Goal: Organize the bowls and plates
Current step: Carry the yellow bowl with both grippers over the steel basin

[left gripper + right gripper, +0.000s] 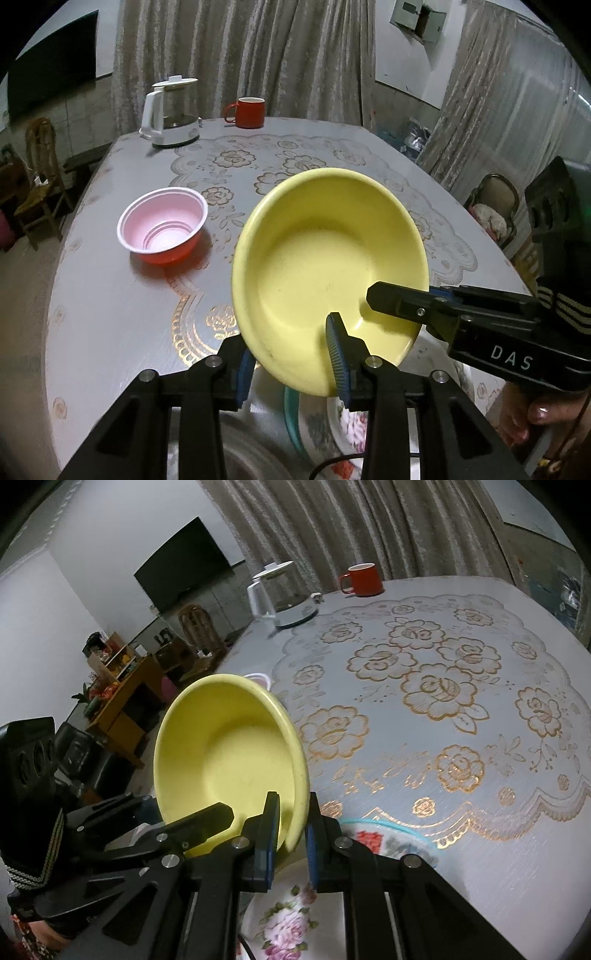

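My left gripper (291,350) pinches the near rim of the yellow bowl (325,266): one blue-padded finger sits inside the bowl, the other presses against its outer wall. My right gripper (290,834) clamps the same bowl's rim (229,753) from the other side, one finger inside and one outside, jaws drawn tight on the thin wall. In the left wrist view that right gripper (373,295) reaches in from the right, its black fingers straddling the rim, and a hand (532,417) shows under its body.

The bowl is held off the table, tilted so that its hollow faces both cameras. Directly beneath it lie a floral plate (280,926) and the teal rim of another dish (406,830), partly hidden by the fingers.

Further out, on the table (110,314) with its gold rose-patterned cloth, a pink bowl (162,225) stands upright, well apart from the yellow one and to its left. At the far edge stand a white kettle (171,114) and, near it, a red mug (248,112). Curtains (240,55) hang behind.
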`<state>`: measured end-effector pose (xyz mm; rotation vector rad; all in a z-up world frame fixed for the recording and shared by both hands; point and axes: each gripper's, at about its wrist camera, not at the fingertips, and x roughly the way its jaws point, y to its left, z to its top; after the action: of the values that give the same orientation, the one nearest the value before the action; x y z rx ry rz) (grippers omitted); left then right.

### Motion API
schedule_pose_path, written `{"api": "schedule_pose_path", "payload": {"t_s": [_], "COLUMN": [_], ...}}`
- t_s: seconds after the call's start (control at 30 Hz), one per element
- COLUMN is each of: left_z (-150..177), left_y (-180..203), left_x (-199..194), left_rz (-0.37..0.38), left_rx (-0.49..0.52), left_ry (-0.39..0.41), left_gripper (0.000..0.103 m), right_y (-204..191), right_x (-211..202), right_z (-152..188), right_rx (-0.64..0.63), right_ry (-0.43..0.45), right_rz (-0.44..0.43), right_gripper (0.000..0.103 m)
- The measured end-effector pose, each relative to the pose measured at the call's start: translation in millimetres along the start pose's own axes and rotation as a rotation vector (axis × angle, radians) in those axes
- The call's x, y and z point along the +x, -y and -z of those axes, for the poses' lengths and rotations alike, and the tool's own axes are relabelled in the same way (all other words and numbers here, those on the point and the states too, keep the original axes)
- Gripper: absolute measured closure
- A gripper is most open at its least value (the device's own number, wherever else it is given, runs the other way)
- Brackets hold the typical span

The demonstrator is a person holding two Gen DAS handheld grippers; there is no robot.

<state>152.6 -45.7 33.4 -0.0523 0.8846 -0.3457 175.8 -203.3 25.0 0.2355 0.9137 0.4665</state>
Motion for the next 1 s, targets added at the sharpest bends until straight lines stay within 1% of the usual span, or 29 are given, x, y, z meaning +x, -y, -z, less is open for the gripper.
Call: {"api": "schedule_pose_path", "payload": {"t_s": [0.17, 0.23, 0.33, 0.57, 0.77, 0.83, 1.0], "left_z": [14, 20, 29, 52, 77, 85, 107], "left_y": [-4, -7, -10, -30, -46, -52, -62], "left_x": [-15, -22, -32, -55, -77, -81, -83], "left_rz": [0.009, 0.018, 0.011, 0.006, -0.011, -0.017, -0.055], "left_rx": [-0.01, -0.023, -0.026, -0.074, -0.099, -0.115, -0.119], "left_ry": [0.01, 0.016, 0.028, 0.045, 0.057, 0.05, 0.027], "left_gripper": [0.068, 0.065, 0.065, 0.065, 0.064, 0.061, 0.06], "right_y": [-10, -15, -22, -47, -68, -74, -91], "right_x": [-5, -7, -10, -6, 5, 10, 24], "right_z": [10, 15, 22, 38, 52, 58, 74], "right_rx": [-0.003, -0.009, -0.015, -0.041, -0.054, -0.059, -0.075], "right_ry": [0.003, 0.003, -0.001, -0.018, -0.067, -0.086, -0.136], "right_rz": [-0.016, -0.02, -0.036, -0.083, -0.131, -0.143, -0.169], "right_gripper": [0.091, 0.091, 0.091, 0.09, 0.09, 0.09, 0.09]}}
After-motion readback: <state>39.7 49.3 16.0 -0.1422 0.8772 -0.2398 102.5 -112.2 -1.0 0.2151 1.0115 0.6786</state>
